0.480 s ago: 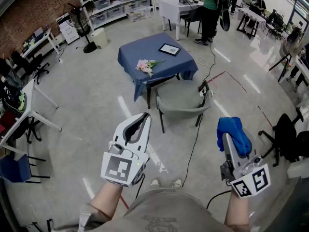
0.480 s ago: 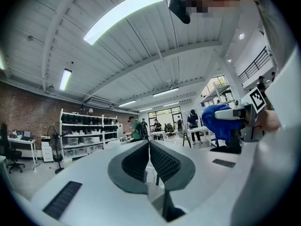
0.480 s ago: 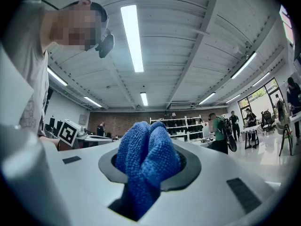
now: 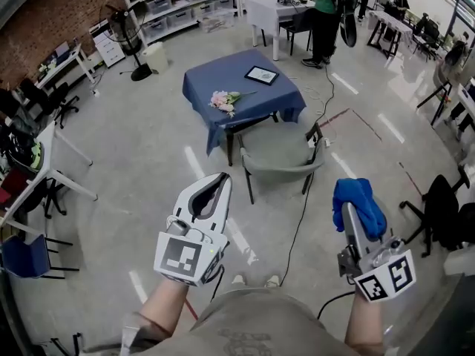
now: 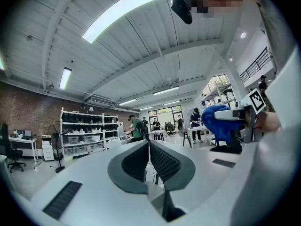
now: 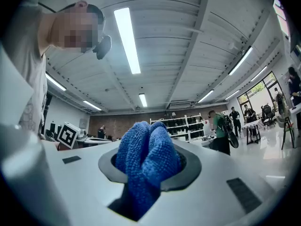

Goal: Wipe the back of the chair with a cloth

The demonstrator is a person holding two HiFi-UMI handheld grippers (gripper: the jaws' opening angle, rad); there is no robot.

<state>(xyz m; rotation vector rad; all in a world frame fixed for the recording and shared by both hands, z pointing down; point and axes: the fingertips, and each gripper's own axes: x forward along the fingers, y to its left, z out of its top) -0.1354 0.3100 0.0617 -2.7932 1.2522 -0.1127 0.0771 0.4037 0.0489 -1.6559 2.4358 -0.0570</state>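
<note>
A grey chair (image 4: 280,158) stands on the floor ahead of me, its curved back (image 4: 282,176) toward me, tucked against a blue-clothed table (image 4: 241,87). My right gripper (image 4: 349,202) is shut on a bunched blue cloth (image 4: 359,204), which fills the jaws in the right gripper view as the same blue cloth (image 6: 146,161). My left gripper (image 4: 220,178) is shut with nothing in it; its dark pads (image 5: 149,160) meet. Both grippers hang level in the air, well short of the chair. The left gripper view also shows the blue cloth (image 5: 221,124) at its right.
On the table lie pink flowers (image 4: 225,99) and a framed tablet (image 4: 260,75). A black cable (image 4: 300,213) runs across the floor past the chair. A person in green (image 4: 324,13) stands at the back, shelves (image 4: 178,6) behind, dark chairs (image 4: 439,210) at right.
</note>
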